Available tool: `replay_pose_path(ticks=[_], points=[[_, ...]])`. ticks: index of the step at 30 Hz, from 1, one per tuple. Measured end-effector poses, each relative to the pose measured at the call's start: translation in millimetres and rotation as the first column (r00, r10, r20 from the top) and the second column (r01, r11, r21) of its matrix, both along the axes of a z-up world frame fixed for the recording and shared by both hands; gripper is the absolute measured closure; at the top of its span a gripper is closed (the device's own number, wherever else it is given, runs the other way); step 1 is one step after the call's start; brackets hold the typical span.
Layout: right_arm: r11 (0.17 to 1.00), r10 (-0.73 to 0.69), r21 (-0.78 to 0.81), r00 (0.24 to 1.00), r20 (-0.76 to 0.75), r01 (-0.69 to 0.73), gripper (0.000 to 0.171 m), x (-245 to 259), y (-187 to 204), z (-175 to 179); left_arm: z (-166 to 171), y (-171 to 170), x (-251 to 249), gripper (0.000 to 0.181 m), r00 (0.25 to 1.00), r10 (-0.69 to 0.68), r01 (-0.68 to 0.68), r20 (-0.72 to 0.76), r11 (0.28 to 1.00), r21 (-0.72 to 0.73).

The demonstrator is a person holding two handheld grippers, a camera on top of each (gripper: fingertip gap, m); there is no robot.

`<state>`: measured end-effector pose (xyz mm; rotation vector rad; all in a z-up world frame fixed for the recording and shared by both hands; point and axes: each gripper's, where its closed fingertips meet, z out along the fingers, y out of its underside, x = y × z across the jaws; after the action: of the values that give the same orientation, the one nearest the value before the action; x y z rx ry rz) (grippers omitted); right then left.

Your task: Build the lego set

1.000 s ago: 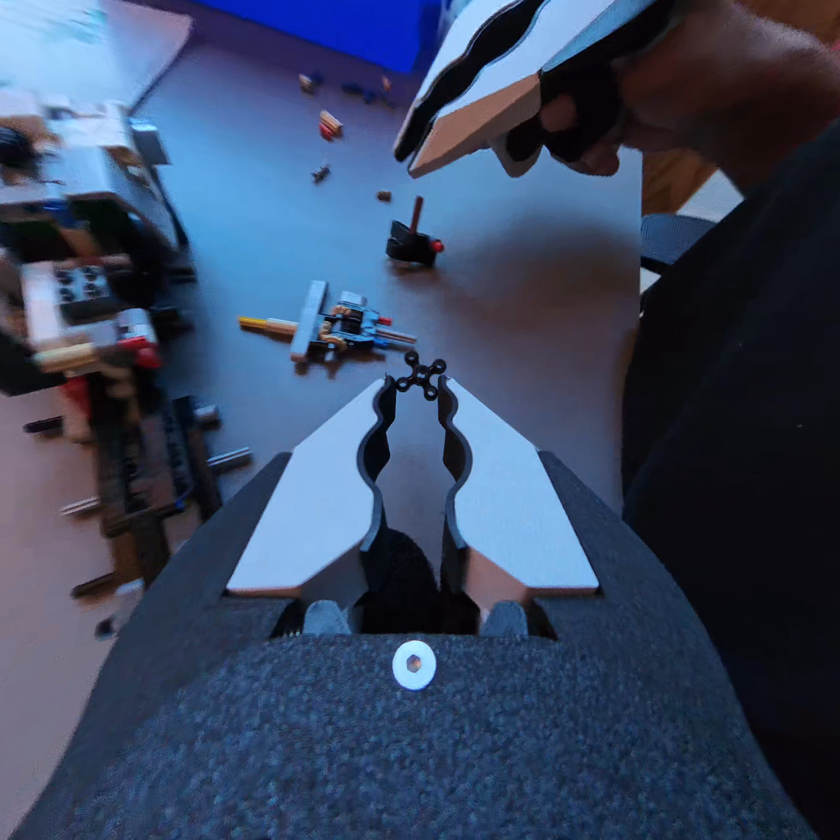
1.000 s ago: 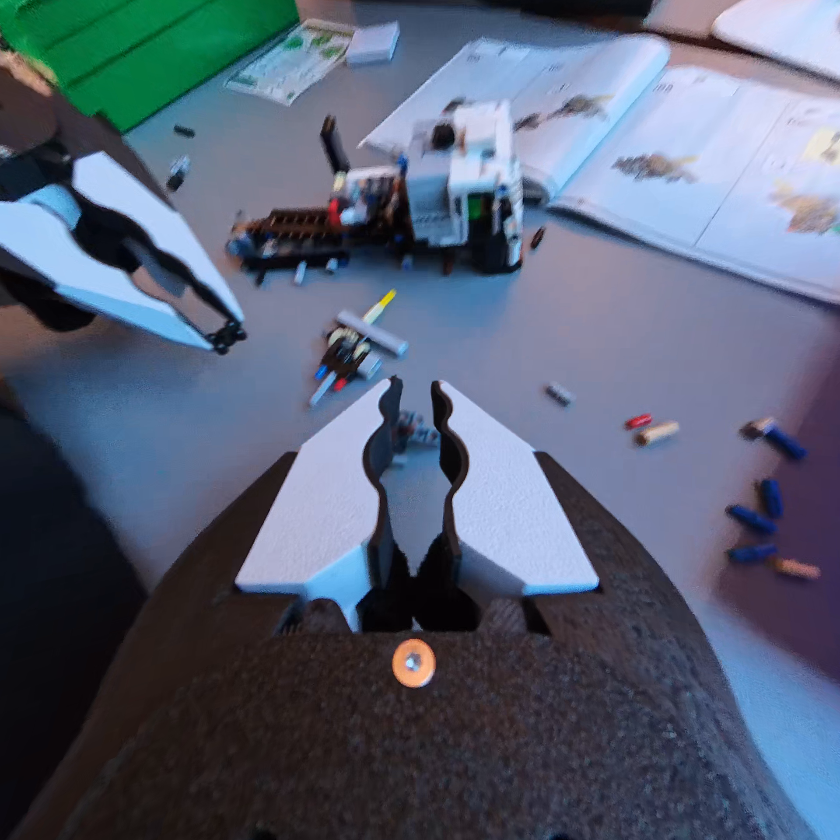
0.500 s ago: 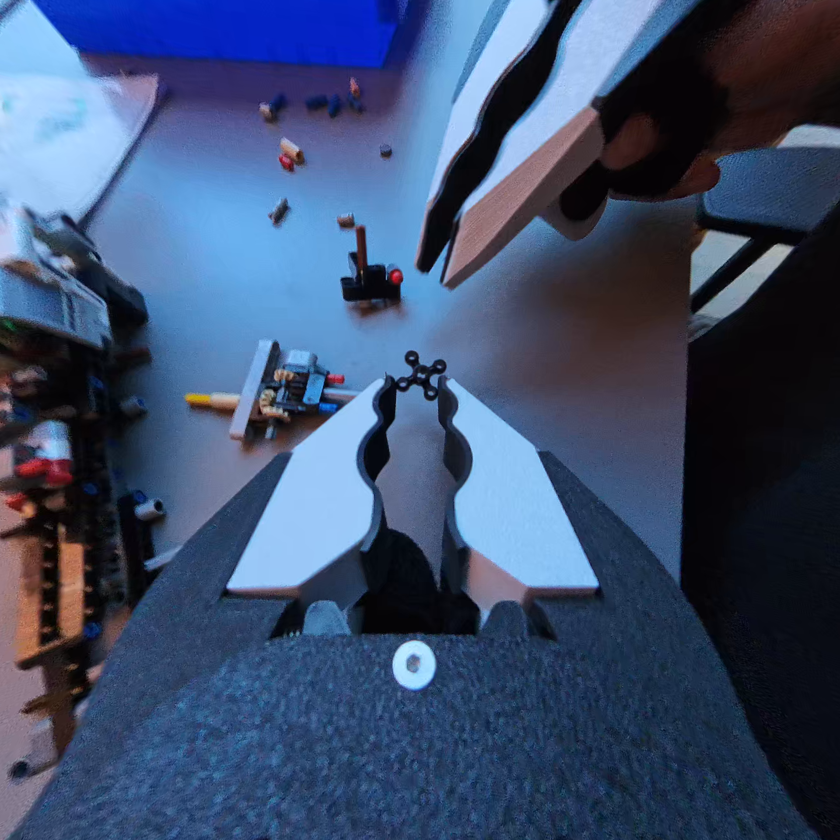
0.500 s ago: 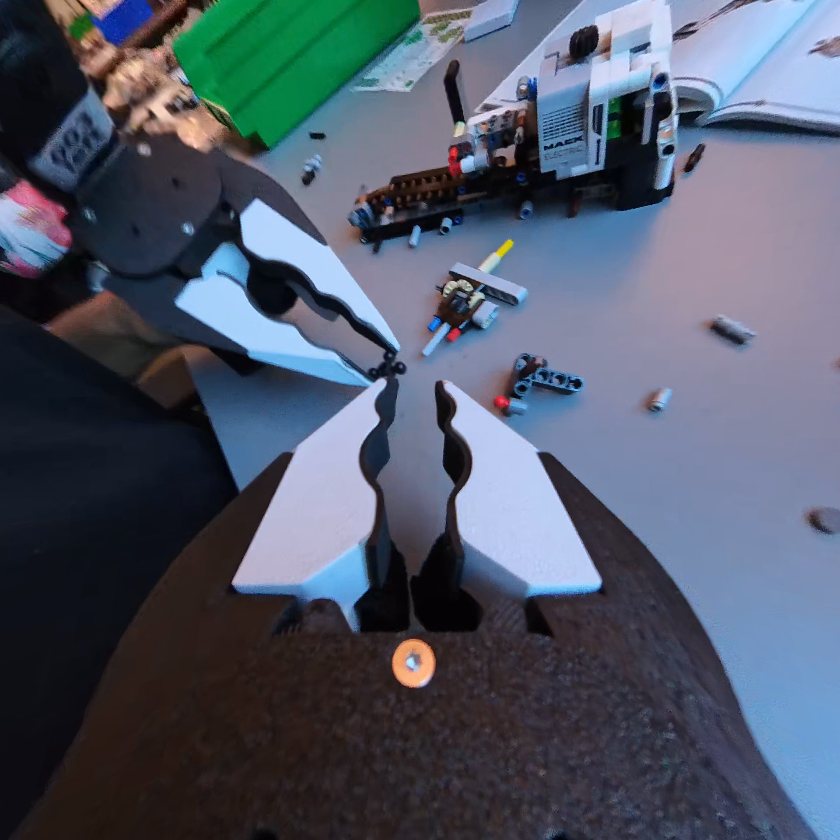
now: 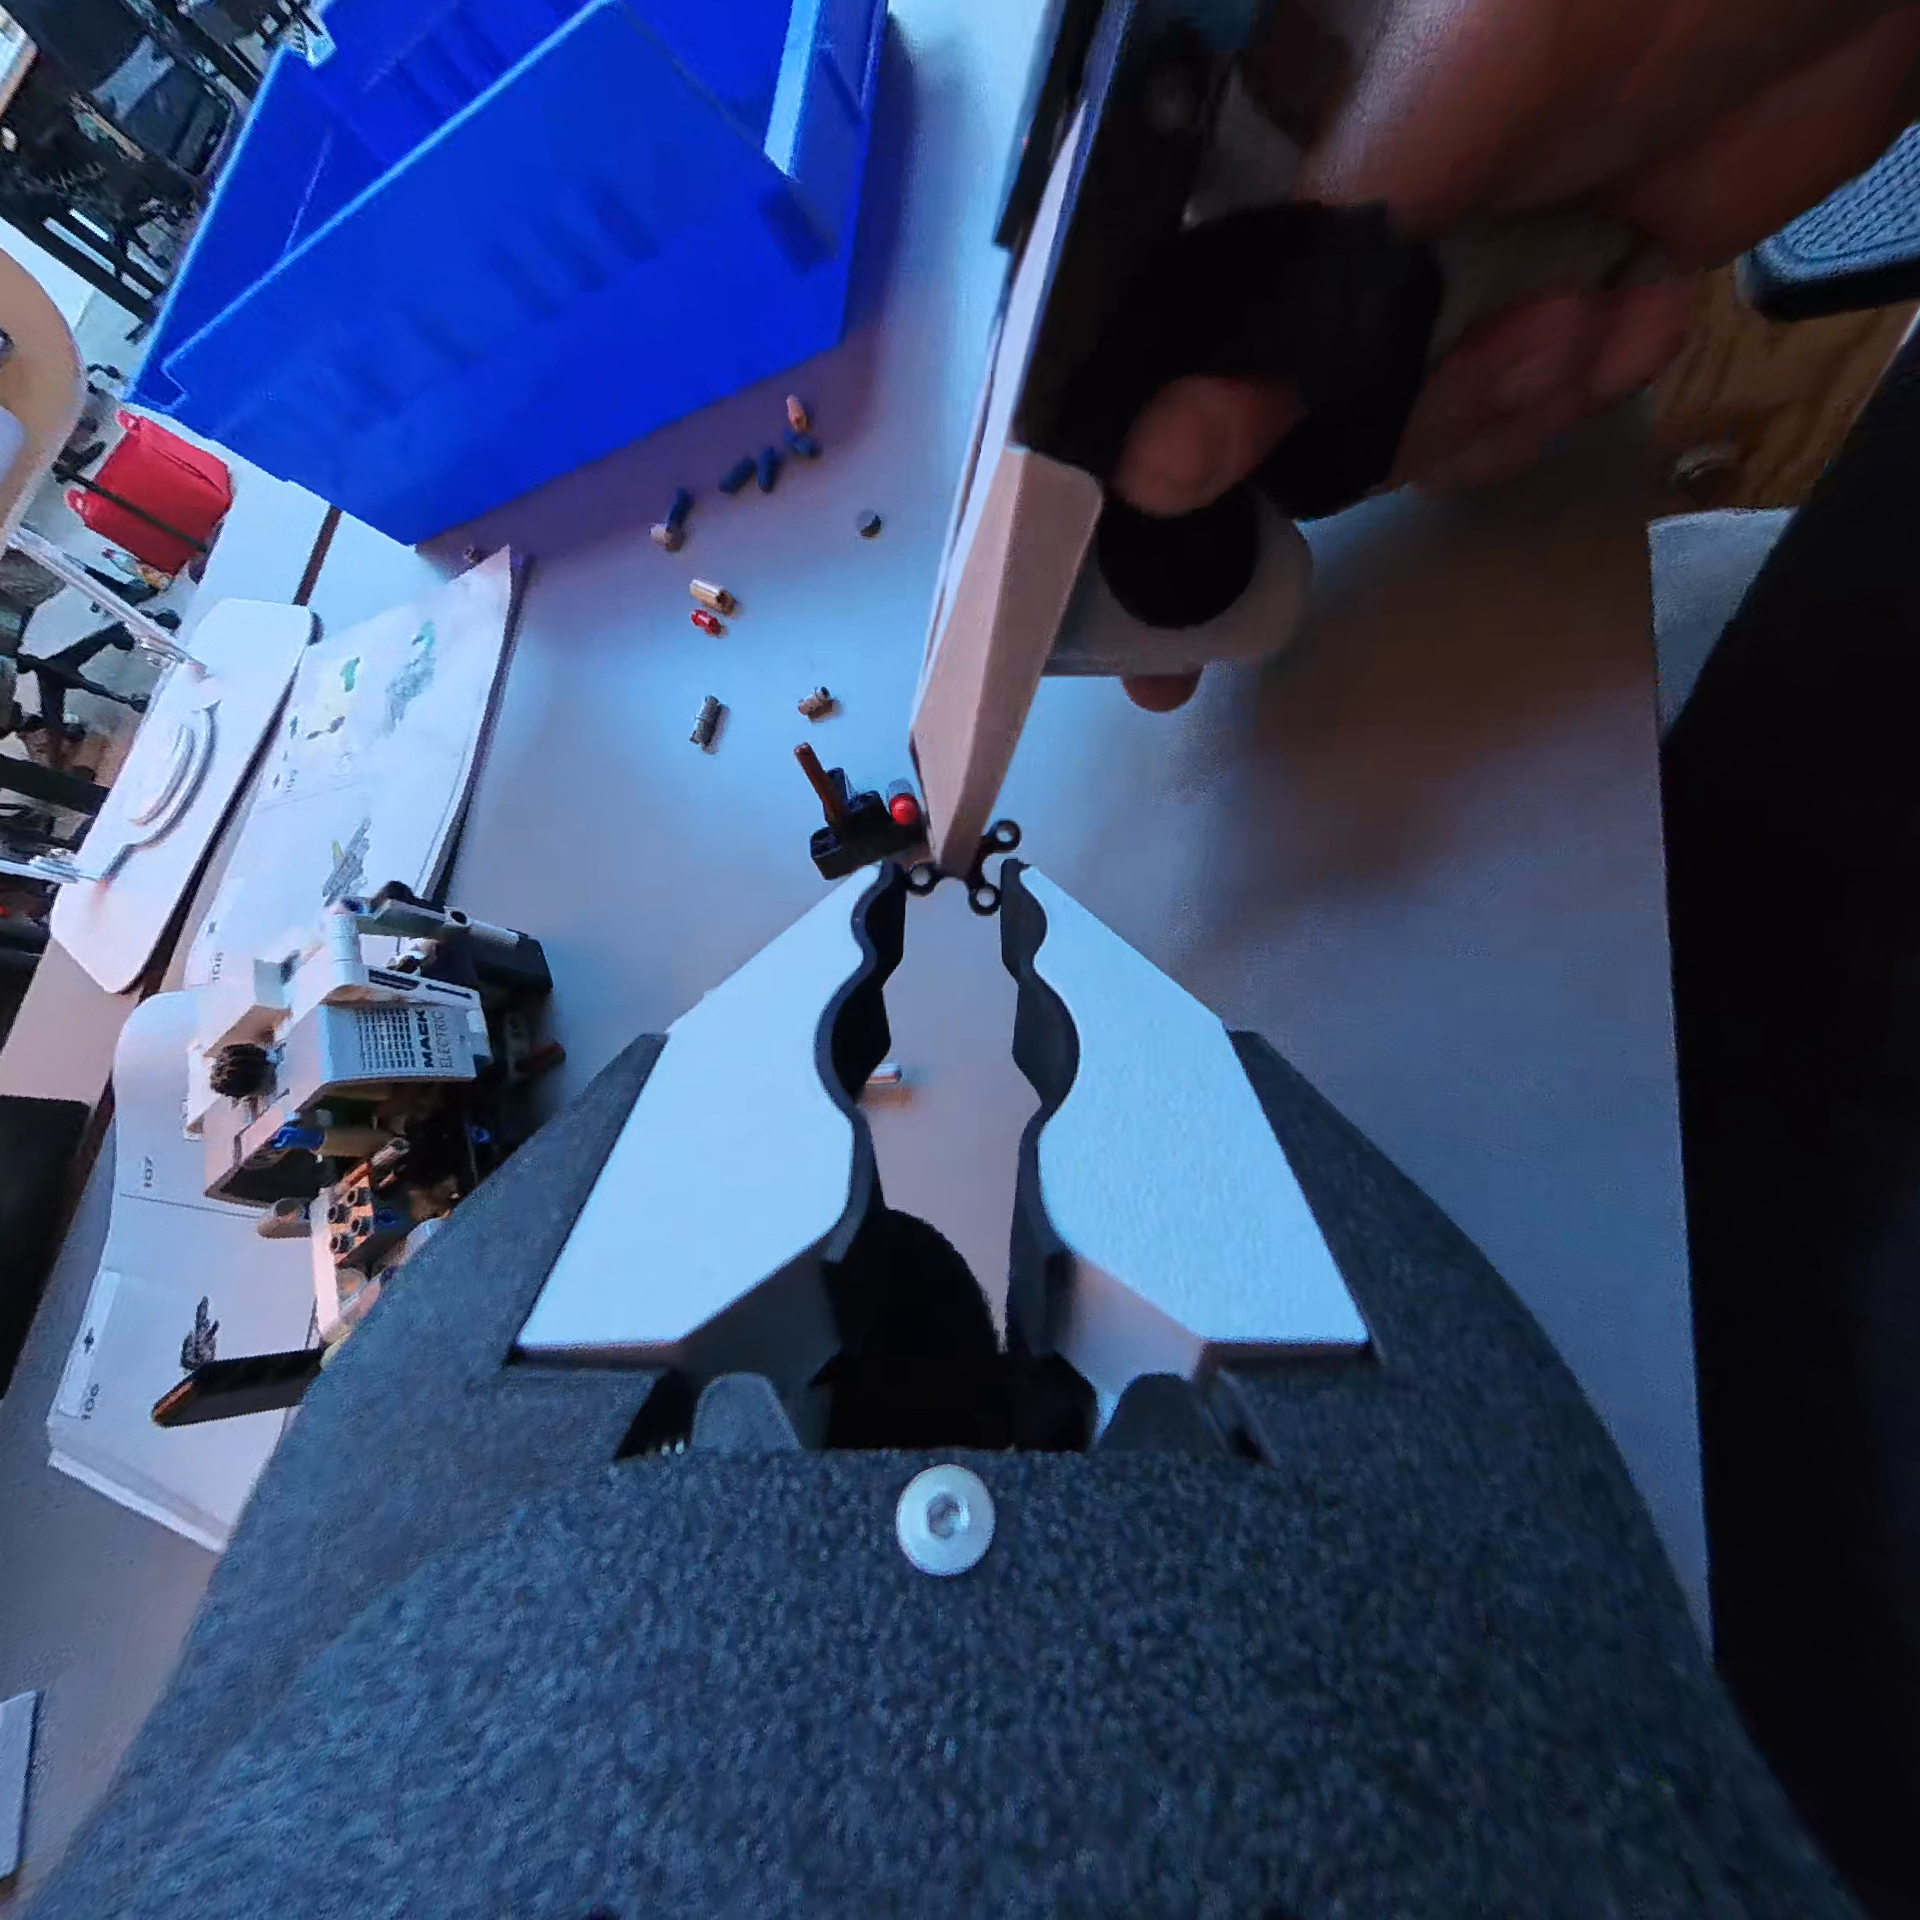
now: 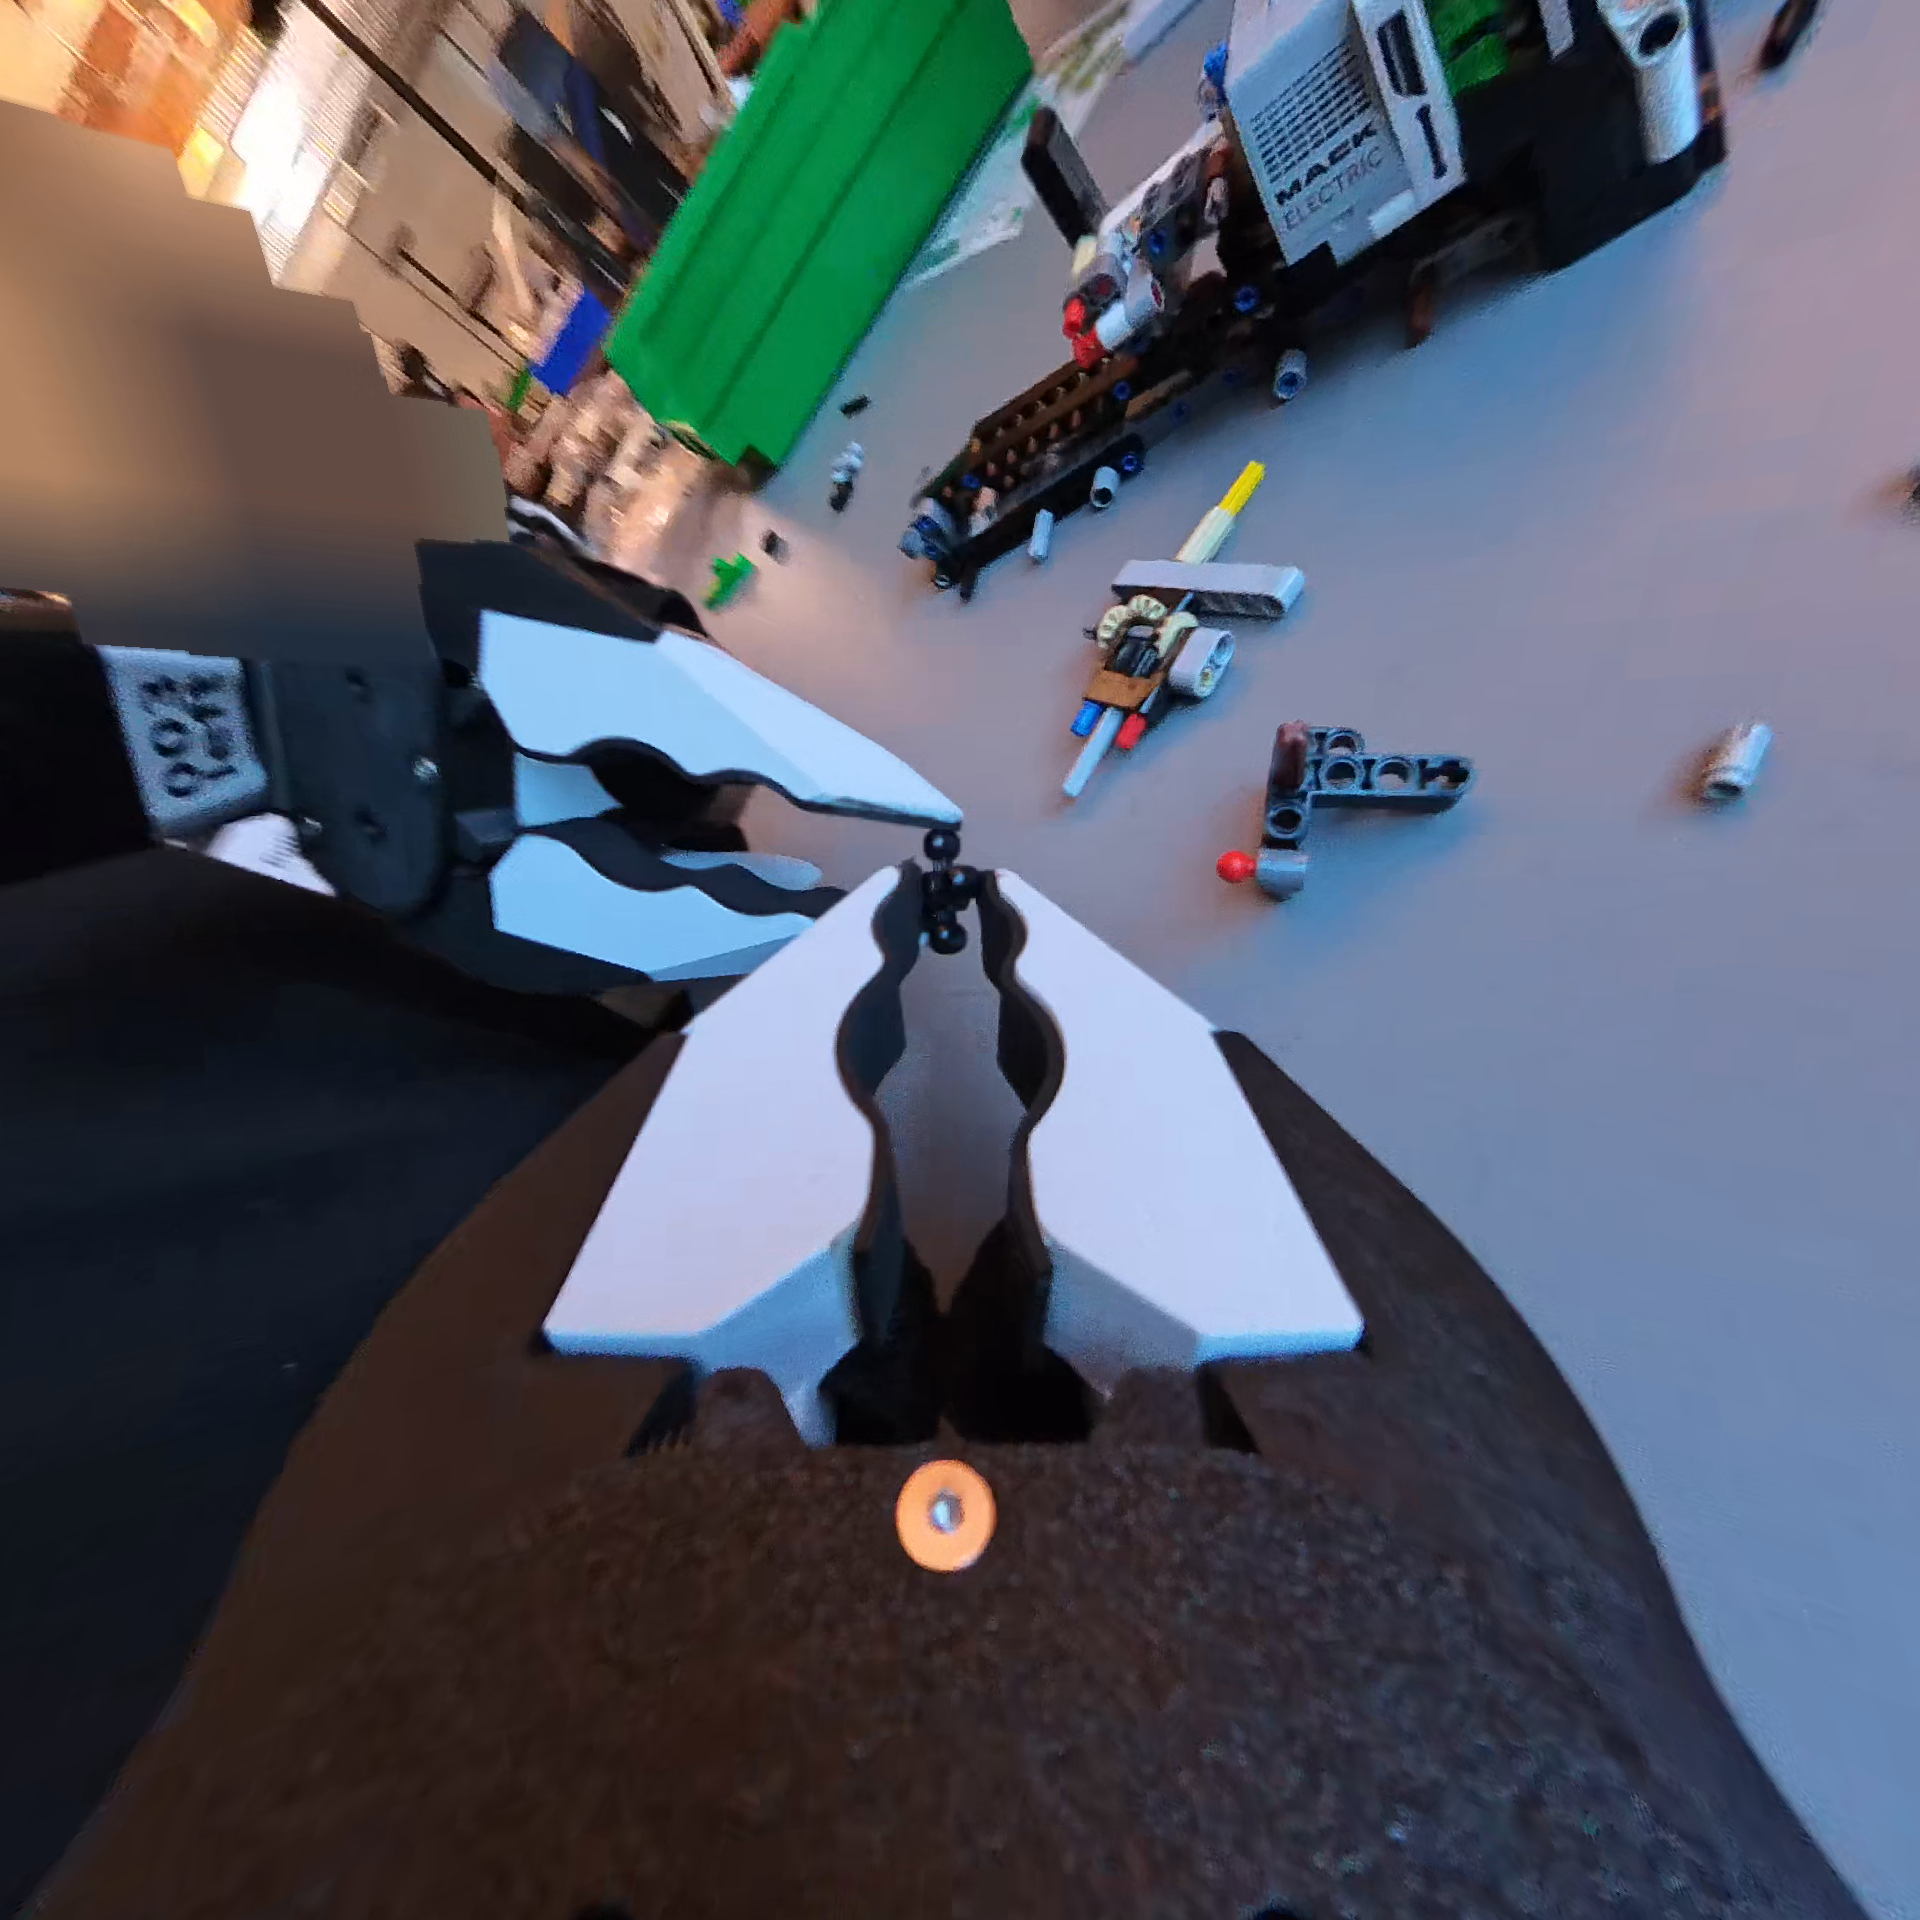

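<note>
Since half a second ago the right gripper [image 5: 940, 862] has closed the gap and now meets the left gripper [image 5: 951, 883] tip to tip. Left of the left gripper's fingers sits the part-built truck [image 5: 384, 1049] on the open booklet [image 5: 135, 1340]; between those fingertips the small black cross piece [image 5: 961, 868] is clamped. From the right wrist view, the right gripper [image 6: 945, 904] has its fingers slightly apart around the same cross piece [image 6: 943, 902], not yet pinching; beyond and right lies a grey L-beam [image 6: 1351, 779]. If the left releases before the right closes, the tiny piece likely drops to the table [image 6: 1558, 1091]
</note>
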<state>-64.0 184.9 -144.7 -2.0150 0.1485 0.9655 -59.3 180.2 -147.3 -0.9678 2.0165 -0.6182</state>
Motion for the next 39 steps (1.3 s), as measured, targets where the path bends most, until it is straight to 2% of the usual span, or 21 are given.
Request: replay_pose_path(ticks=[4,8,10,11,13,15,17,19,20,22,24,25,28,29,35,39], points=[[0.997,-0.023,0.060,0.961,-0.277,0.041,0.165,3,-1,23,18,0,3,0.166,0.995,0.026,-0.018,0.096,0.997,-0.079],[0.988,-0.008,0.122,0.827,-0.563,0.093,0.165,8,-1,50,39,-8,3,0.168,0.982,0.042,0.006,0.186,0.968,-0.251],[0.986,0.009,0.136,0.777,-0.630,0.099,0.165,8,-1,56,47,-7,4,0.173,0.972,0.061,0.007,0.226,0.958,-0.287],[0.986,0.025,0.143,0.765,-0.644,0.088,0.165,5,-2,58,50,-6,4,0.179,0.969,0.070,0.002,0.239,0.957,-0.291],[0.985,0.034,0.150,0.755,-0.654,0.086,0.165,4,-3,59,53,-5,3,0.179,0.968,0.069,0.008,0.240,0.952,-0.305],[0.984,0.020,0.155,0.811,-0.585,0.088,0.164,4,-2,55,49,-5,2,0.179,0.975,0.071,-0.002,0.209,0.951,-0.310],[0.984,0.019,0.167,0.899,-0.437,0.061,0.160,3,-3,50,43,-5,1,0.179,0.984,0.062,-0.011,0.166,0.956,-0.293],[0.984,-0.006,0.178,0.991,-0.132,0.030,0.148,8,-5,41,34,-4,-1,0.179,0.996,0.050,-0.026,0.078,0.958,-0.284],[0.980,0.003,0.198,0.999,0.038,-0.010,0.150,8,-7,41,27,-1,-3,0.179,0.998,0.049,-0.040,0.029,0.961,-0.272],[0.978,-0.001,0.195,0.933,0.360,-0.074,0.150,9,-10,38,17,4,-5,0.179,0.998,0.048,-0.054,-0.032,0.973,-0.225],[0.981,0.007,0.155,0.813,0.582,-0.119,0.151,10,-9,31,12,6,-6,0.179,0.997,0.047,-0.057,-0.062,0.982,-0.179],[0.981,0.016,0.142,0.778,0.629,-0.134,0.151,7,-7,30,11,5,-7,0.179,0.997,0.038,-0.048,-0.066,0.986,-0.163],[0.983,0.055,0.096,0.742,0.668,-0.159,0.150,0,-3,20,11,-1,-7,0.179,0.998,0.011,-0.019,-0.069,0.993,-0.120],[0.982,0.075,0.078,0.739,0.669,-0.171,0.155,-3,-4,16,10,-1,-7,0.179,0.997,0.012,-0.019,-0.071,0.995,-0.096],[0.985,0.080,0.059,0.739,0.669,-0.160,0.159,-2,-6,8,8,-3,-8,0.180,0.998,0.009,-0.006,-0.065,0.999,0.040],[0.980,0.105,0.057,0.737,0.667,-0.192,0.164,-3,-10,7,7,-7,-8,0.179,0.999,-0.014,0.016,-0.032,0.998,0.068]])
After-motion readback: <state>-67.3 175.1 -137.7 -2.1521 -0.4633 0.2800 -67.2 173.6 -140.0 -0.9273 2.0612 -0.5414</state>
